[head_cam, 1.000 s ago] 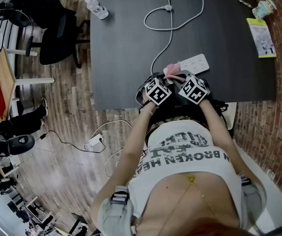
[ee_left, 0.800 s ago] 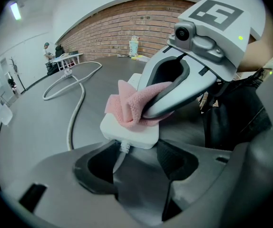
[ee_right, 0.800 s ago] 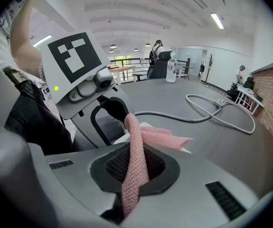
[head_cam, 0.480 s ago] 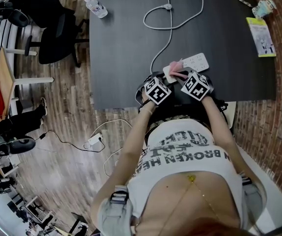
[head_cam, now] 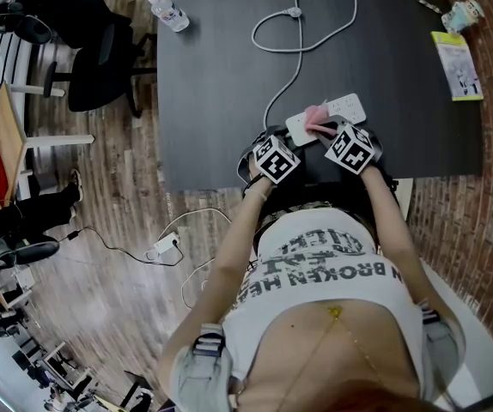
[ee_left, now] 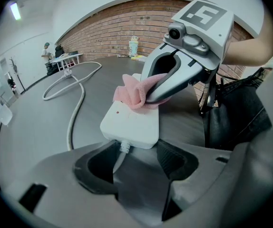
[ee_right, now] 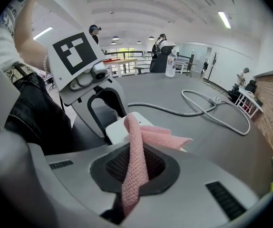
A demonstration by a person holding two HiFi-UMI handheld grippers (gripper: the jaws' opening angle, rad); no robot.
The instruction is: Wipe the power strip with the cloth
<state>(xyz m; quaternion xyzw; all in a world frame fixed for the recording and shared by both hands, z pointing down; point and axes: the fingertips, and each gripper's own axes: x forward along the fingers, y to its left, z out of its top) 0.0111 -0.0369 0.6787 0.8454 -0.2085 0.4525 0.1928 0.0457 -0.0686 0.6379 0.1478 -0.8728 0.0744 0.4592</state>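
Note:
A white power strip (head_cam: 343, 108) lies near the front edge of the dark table (head_cam: 221, 84). Its grey cable (head_cam: 291, 75) runs off to the back. My right gripper (head_cam: 324, 129) is shut on a pink cloth (head_cam: 316, 116), which rests on the strip a little way in from the cable end. In the right gripper view the cloth (ee_right: 137, 146) hangs out of the jaws over the strip (ee_right: 117, 127). My left gripper (ee_left: 136, 158) is open at the strip's (ee_left: 131, 122) cable end, with the cable between its jaws. It also shows in the head view as the left gripper (head_cam: 289, 140).
A water bottle (head_cam: 168, 13) stands at the table's back left. A yellow booklet (head_cam: 457, 65) and a small figure (head_cam: 463, 11) sit at the back right. The cable makes a loop (head_cam: 302, 15) at the back. A black chair (head_cam: 92, 54) stands left of the table.
My right gripper has slid the cloth to the right along the strip, away from the cable end, which is now uncovered. The left gripper has stayed put.

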